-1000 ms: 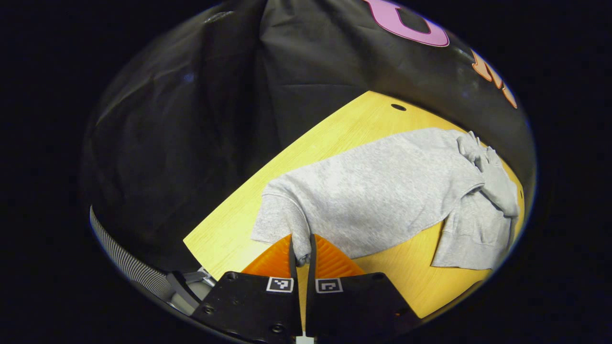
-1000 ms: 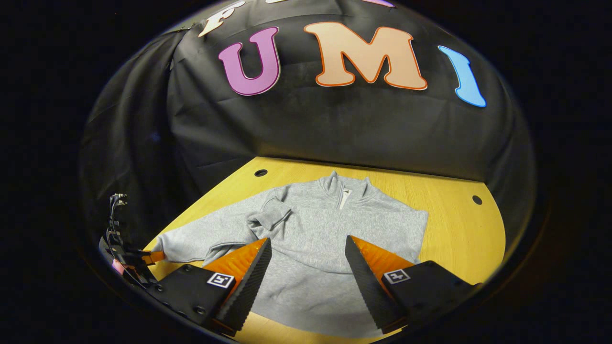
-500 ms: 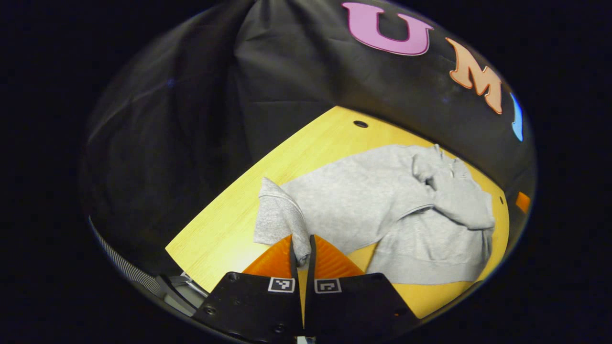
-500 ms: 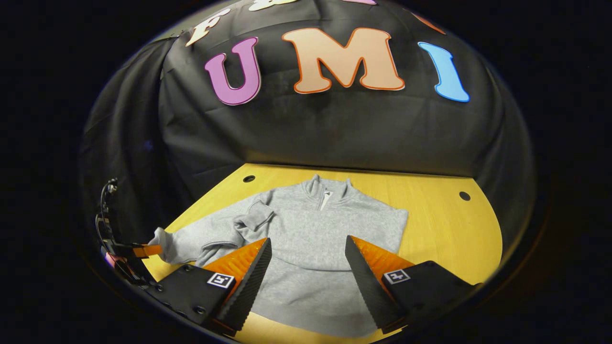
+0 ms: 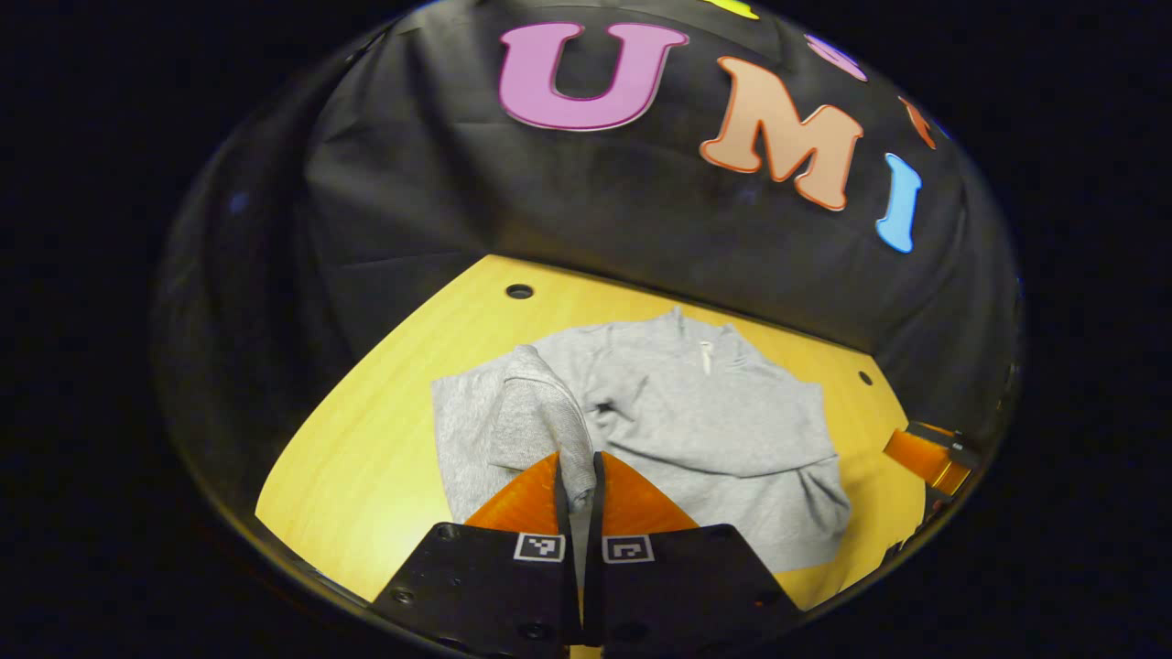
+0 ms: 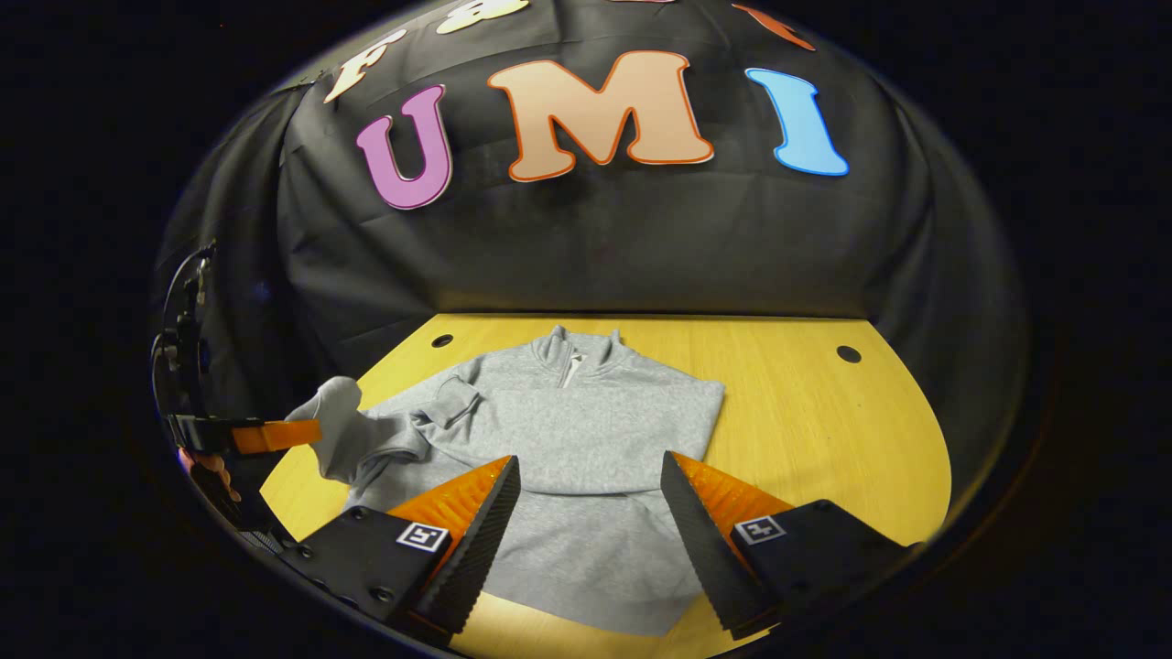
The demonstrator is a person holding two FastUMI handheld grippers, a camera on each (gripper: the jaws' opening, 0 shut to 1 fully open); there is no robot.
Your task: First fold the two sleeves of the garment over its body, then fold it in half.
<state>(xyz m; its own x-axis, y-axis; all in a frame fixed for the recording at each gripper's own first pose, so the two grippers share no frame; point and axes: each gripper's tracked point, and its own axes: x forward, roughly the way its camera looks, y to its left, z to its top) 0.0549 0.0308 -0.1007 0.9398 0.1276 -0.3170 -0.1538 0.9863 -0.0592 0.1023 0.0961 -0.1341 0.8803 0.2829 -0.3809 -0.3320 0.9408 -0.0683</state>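
A grey zip-neck sweatshirt (image 6: 568, 430) lies face up on the yellow wooden table (image 6: 806, 421), collar toward the back wall. One sleeve (image 6: 453, 401) is folded across its chest. My left gripper (image 5: 577, 476) is shut on the cuff of the other sleeve (image 5: 540, 412), held lifted above the table at the garment's side; in the right gripper view this gripper (image 6: 275, 436) and the raised sleeve (image 6: 343, 430) show at the left. My right gripper (image 6: 586, 513) hangs open above the sweatshirt's hem (image 6: 586, 586), nothing between its fingers.
The table (image 5: 366, 458) has small round holes (image 6: 849, 353) near its back corners. The black cloth wall (image 6: 595, 247) stands right behind it. Bare table lies to the right of the garment. A hand (image 6: 215, 467) holds the left gripper at the table's left edge.
My left gripper has lifted the sleeve cuff and swung it inward toward the body, turning to face the back wall. My right gripper stayed open over the hem, drifting slightly.
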